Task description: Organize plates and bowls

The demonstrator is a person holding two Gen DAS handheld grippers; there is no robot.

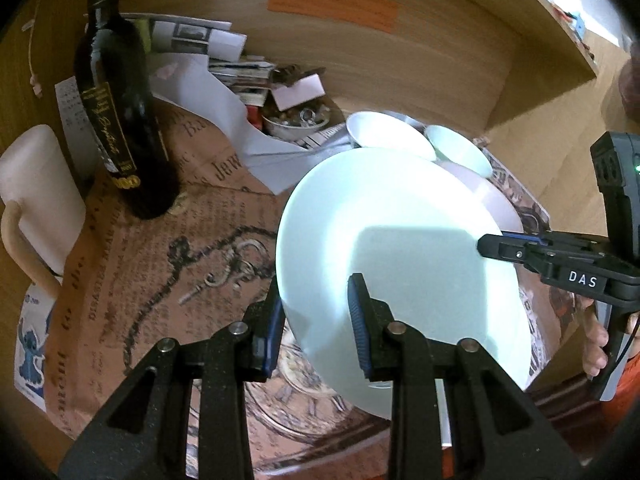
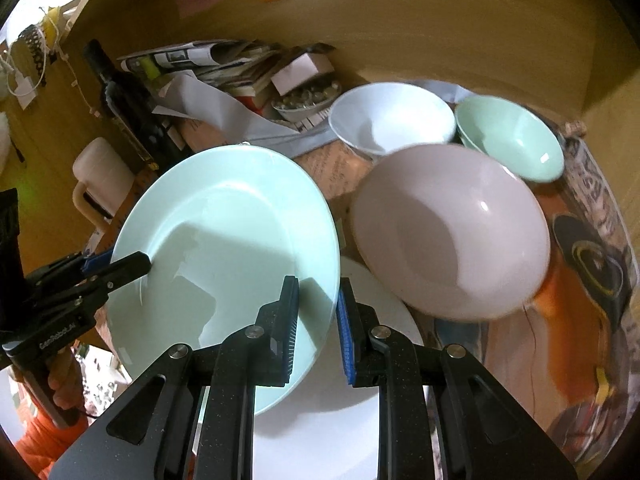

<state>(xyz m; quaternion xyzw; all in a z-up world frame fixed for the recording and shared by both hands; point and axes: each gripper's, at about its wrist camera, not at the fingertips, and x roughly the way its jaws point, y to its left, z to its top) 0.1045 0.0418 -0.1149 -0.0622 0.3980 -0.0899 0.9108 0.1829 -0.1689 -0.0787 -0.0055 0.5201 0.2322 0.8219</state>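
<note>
A pale green plate (image 1: 400, 248) hangs tilted above the table, held from both sides. My left gripper (image 1: 316, 316) is shut on its near left rim, and my right gripper (image 2: 318, 324) is shut on its right rim (image 2: 240, 240). Each gripper shows in the other's view: the right gripper (image 1: 486, 246) on the plate's far edge, the left gripper (image 2: 140, 264) at the left edge. Under the held plate lies a white plate (image 2: 340, 408). A pink bowl (image 2: 452, 232) sits beside it, with a white bowl (image 2: 392, 120) and a green bowl (image 2: 512, 136) behind.
A dark wine bottle (image 1: 116, 120) and a white jug (image 1: 36, 192) stand at the left on a newspaper-print cloth (image 1: 160, 280). Stacked papers (image 1: 224, 64) and a small bowl of clutter (image 1: 296, 124) sit at the back against a wooden wall (image 1: 400, 72).
</note>
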